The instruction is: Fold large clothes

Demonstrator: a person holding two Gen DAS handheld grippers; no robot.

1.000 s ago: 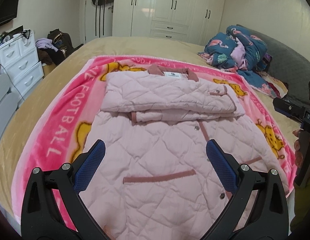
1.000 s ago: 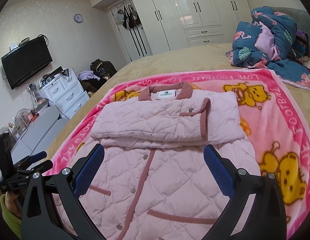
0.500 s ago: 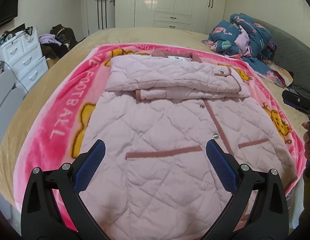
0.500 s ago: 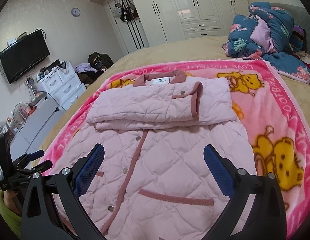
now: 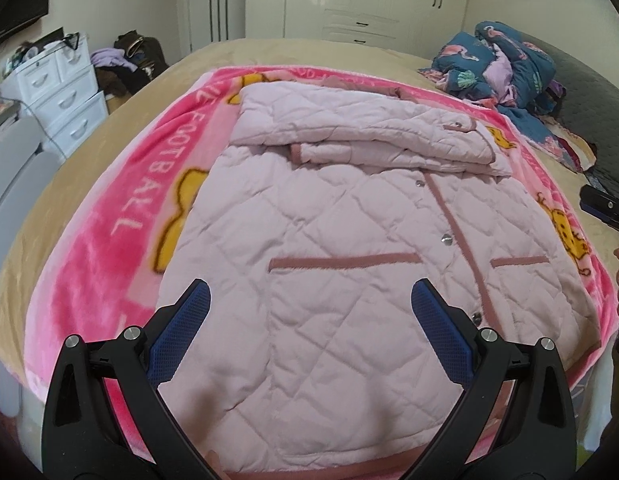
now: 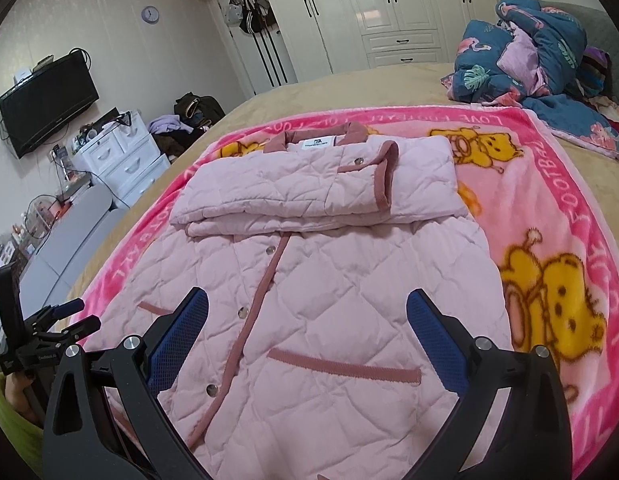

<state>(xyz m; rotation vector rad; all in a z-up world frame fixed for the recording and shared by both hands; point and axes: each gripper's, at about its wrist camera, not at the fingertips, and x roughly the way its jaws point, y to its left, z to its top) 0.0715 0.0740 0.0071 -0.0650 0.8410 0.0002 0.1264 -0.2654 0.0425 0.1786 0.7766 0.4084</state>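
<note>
with the quilted jacket [image 5: 333, 264] flat on the pink blanket [image 5: 109, 248], sleeves folded in, left gripper [image 5: 309, 320] and right gripper [image 6: 307, 320] fingers wide and empty, uneven hem grasps risk skewing the fold.

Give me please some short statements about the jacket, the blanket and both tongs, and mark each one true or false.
1. The pink quilted jacket lies on a pink cartoon blanket. True.
2. Both sleeves lie spread out to the sides. False: they are folded across the chest.
3. The left tongs are shut on the hem. False: they are open, holding nothing.
4. The right tongs are open above the lower part of the jacket. True.
5. The jacket's front is fastened with a zipper. False: snap buttons run along the front.
</note>
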